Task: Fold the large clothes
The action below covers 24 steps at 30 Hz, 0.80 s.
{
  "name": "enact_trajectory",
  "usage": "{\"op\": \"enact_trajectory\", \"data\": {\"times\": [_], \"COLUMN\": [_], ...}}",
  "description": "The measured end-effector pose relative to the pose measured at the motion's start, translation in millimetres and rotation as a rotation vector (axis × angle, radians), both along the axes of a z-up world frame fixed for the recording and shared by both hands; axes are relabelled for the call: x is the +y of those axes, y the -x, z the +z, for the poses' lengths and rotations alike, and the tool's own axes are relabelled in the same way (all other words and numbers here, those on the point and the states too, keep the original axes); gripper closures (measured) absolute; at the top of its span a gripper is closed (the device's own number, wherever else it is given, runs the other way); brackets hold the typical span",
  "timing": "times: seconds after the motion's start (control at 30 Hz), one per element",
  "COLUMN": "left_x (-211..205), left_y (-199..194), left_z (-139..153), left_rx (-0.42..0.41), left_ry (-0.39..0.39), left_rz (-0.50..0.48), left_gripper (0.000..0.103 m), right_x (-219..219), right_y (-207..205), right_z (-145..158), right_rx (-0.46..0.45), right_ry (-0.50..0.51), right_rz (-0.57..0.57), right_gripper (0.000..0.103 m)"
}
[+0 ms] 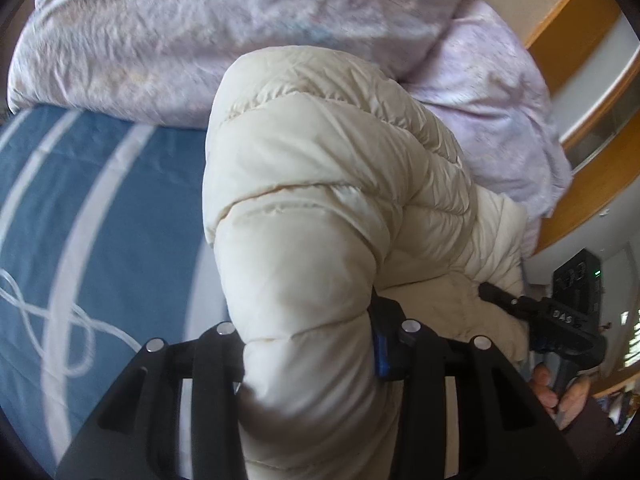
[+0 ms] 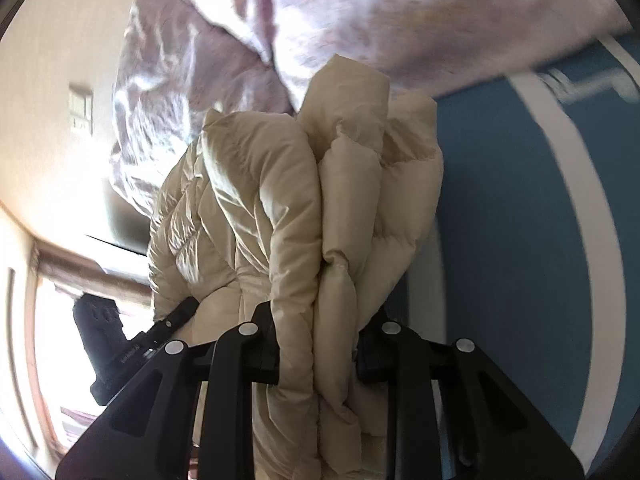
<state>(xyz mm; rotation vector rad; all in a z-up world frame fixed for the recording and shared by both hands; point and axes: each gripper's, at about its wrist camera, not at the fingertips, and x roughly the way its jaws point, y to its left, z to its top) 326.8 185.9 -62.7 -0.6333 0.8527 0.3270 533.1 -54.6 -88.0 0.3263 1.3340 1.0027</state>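
1. Cream puffer jacket (image 1: 320, 184) is clamped in both grippers and hangs bunched above the blue striped bed sheet (image 1: 100, 200), near the sheet's edge where the lilac duvet (image 1: 200, 40) is piled.
2. Left gripper (image 1: 312, 344): jaws part-closed, pinching a thick quilted roll. Right gripper (image 2: 316, 344): jaws narrower, squeezing several stacked layers.
3. Key relation: jacket's long axis runs fwd, away from both jaws toward the duvet; bulk hangs between the hands, neither clearly nearer.
4. Left view shows right gripper (image 1: 532, 308) plus the hand (image 1: 560, 392) holding it, biting the jacket's far edge; right view shows layer stacking instead.
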Motion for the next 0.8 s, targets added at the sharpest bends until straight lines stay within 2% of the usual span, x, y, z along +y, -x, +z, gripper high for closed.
{"op": "enact_trajectory", "data": {"times": [0.17, 0.23, 0.33, 0.4, 0.43, 0.5, 0.63, 0.8], "left_x": [8, 4, -2, -5, -6, -7, -14, -32], "left_y": [-9, -15, -20, -20, -19, -14, -7, -20], "left_z": [-8, -12, -13, -10, -7, -1, 19, 21], "left_rx": [0.086, 0.117, 0.149, 0.161, 0.166, 0.174, 0.133, 0.137], "left_ry": [-0.102, -0.142, -0.207, -0.242, -0.262, -0.31, -0.421, -0.48], "left_rz": [0.016, 0.015, 0.022, 0.035, 0.039, 0.057, 0.087, 0.052], "left_gripper": [0.057, 0.051, 0.041, 0.036, 0.033, 0.027, 0.02, 0.018], "right_x": [17, 15, 16, 13, 6, -3, -12, 14], "right_y": [7, 9, 13, 19, 18, 23, 32, 64], "right_z": [-6, -8, -1, 11, 17, 34, 57, 69], "right_rx": [-0.053, -0.065, -0.127, -0.202, -0.23, -0.314, -0.403, -0.465], "right_ry": [0.072, 0.097, 0.167, 0.215, 0.226, 0.236, 0.199, 0.159], "right_rz": [-0.006, -0.027, -0.039, -0.049, -0.057, -0.084, -0.092, 0.041], "right_gripper": [0.078, 0.076, 0.061, 0.047, 0.045, 0.045, 0.045, 0.048]}}
